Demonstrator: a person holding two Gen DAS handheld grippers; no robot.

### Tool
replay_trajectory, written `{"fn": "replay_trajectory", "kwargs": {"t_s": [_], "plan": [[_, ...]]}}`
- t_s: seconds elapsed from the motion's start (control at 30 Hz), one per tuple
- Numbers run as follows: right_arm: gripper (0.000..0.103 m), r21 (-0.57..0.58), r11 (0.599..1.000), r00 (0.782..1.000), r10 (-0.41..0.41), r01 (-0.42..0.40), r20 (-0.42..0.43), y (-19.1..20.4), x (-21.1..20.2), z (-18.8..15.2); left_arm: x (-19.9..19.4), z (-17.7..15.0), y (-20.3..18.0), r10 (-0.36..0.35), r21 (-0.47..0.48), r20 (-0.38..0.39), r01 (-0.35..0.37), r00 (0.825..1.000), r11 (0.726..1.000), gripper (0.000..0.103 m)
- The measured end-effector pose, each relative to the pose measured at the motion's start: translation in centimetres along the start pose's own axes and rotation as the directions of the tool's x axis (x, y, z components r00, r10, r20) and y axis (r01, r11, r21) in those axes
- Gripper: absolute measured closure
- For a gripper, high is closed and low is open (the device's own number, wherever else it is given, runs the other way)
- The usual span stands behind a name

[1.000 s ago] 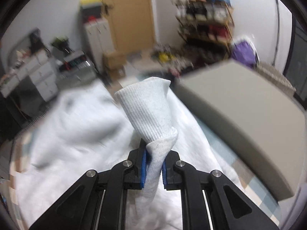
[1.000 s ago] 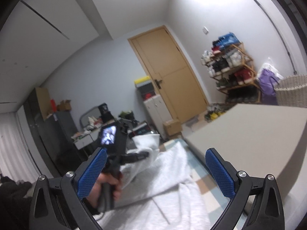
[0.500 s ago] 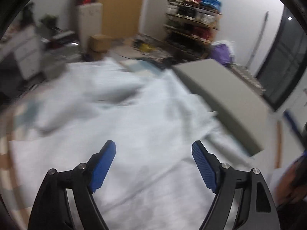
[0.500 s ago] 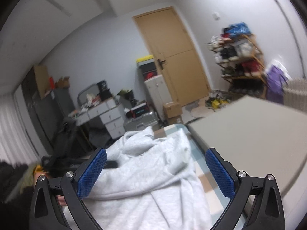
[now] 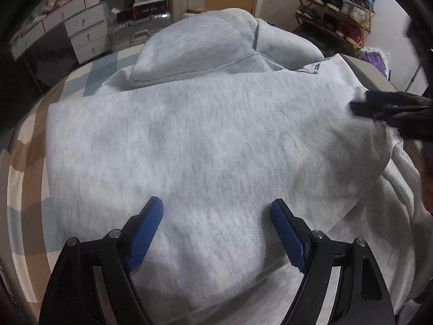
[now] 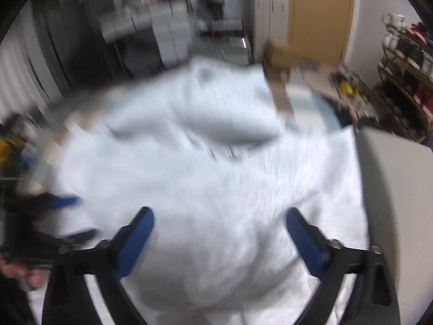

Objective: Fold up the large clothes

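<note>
A first fold was laid; the rest was still to be done.

A pale grey hooded sweatshirt (image 5: 205, 135) was spread on a checked mat (image 5: 29, 162) on the floor, beside a grey slab (image 6: 389, 189). One part had been folded across the body, its hood (image 5: 194, 43) left puffed at the far end; further folds were judged outstanding. The fabric looked thick, soft and lightly rumpled. The left gripper (image 5: 216, 233) was held above it with jaws spread and nothing between them. The right gripper (image 6: 219, 238), blurred, had just been closing slightly but was likewise seen spread and empty.

hoodie (image 5: 205, 140) on mat (image 5: 29, 168) | drawers (image 5: 81, 32) behind | shoe rack (image 5: 338, 2) behind, right
</note>
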State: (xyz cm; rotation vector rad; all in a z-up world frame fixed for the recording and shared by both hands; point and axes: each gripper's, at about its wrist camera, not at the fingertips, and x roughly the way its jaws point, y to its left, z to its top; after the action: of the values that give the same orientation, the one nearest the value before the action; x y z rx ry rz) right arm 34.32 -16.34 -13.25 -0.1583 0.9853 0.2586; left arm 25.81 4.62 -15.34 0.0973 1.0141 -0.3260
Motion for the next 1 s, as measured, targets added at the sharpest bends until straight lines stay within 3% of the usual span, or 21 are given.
{"fn": "replay_trajectory", "kwargs": {"t_s": [0.1, 0.13, 0.17, 0.2, 0.23, 0.33, 0.43, 0.47, 0.5, 0.67, 0.77, 0.83, 0.9, 1.0], "plan": [[0.011, -0.081, 0.99, 0.982, -0.123, 0.112, -0.144, 0.2, 4.8, -1.8, -0.1, 0.8, -0.3, -0.025, -0.013, -0.041, 0.025, 0.999, 1.0, 0.025], [0.01, -0.049, 0.995, 0.99, -0.096, 0.092, -0.102, -0.3, 4.6, -2.0, -0.9, 1.1, 0.0, -0.045, -0.042, -0.051, 0.043, 0.998, 0.998, 0.025], [0.01, -0.03, 0.994, 0.987, -0.105, 0.103, -0.12, -0.6, 4.7, -2.0, -2.0, 1.3, 0.4, -0.08, -0.068, -0.047, 0.077, 0.996, 0.995, 0.025], [0.015, -0.02, 0.995, 0.984, -0.097, 0.095, -0.149, -0.8, 4.8, -2.0, -3.1, 1.8, 0.4, -0.129, -0.08, -0.02, 0.127, 0.991, 0.989, 0.025], [0.019, -0.003, 0.998, 0.991, -0.06, 0.06, -0.122, -0.9, 3.9, -2.0, -4.3, 2.4, 0.2, -0.157, -0.074, 0.027, 0.159, 0.987, 0.985, 0.024], [0.017, 0.011, 1.0, 1.0, 0.015, -0.015, 0.02, 0.1, 0.5, -1.6, -4.6, 3.5, 0.2, -0.086, -0.062, 0.089, 0.091, 0.992, 0.994, 0.024], [0.007, -0.034, 0.997, 0.993, 0.075, -0.072, 0.094, 2.5, -0.9, -1.2, 0.0, 3.0, 2.0, -0.073, -0.126, -0.045, 0.066, 0.996, 0.99, 0.024], [0.004, -0.067, 0.996, 0.994, 0.06, -0.054, 0.091, 3.7, -0.4, -1.3, 1.4, 2.6, 2.5, -0.085, -0.139, -0.072, 0.075, 0.994, 0.987, 0.025], [0.004, -0.096, 0.995, 0.996, 0.04, -0.032, 0.077, 4.5, 0.2, -1.1, 1.6, 2.3, 2.4, -0.075, -0.118, -0.04, 0.07, 0.996, 0.991, 0.025], [0.006, -0.181, 0.983, 0.994, -0.055, 0.037, -0.096, 6.7, 7.0, -2.4, 1.4, 2.4, 1.8, -0.078, -0.108, -0.046, 0.073, 0.996, 0.992, 0.025], [0.005, -0.072, 0.995, 0.991, 0.052, -0.061, -0.12, 4.8, 7.2, -2.5, -0.7, 4.5, 2.5, -0.18, -0.172, -0.011, 0.175, 0.984, 0.969, 0.025], [0.011, -0.035, 0.995, 0.993, 0.086, -0.089, -0.076, 3.5, 5.9, -1.9, -1.9, 6.1, 2.8, -0.136, -0.165, 0.042, 0.141, 0.99, 0.976, 0.024], [0.009, 0.005, 0.998, 0.998, 0.069, -0.069, 0.014, 1.7, 3.9, -1.3, -1.0, 7.5, 3.4, -0.064, -0.169, 0.011, 0.065, 0.998, 0.984, 0.024], [0.009, 0.022, 0.999, 0.999, -0.047, 0.047, -0.003, 0.0, 4.2, -0.9, 3.7, 6.9, 4.9, -0.073, -0.203, -0.128, 0.046, 0.989, 0.978, 0.025]]}}
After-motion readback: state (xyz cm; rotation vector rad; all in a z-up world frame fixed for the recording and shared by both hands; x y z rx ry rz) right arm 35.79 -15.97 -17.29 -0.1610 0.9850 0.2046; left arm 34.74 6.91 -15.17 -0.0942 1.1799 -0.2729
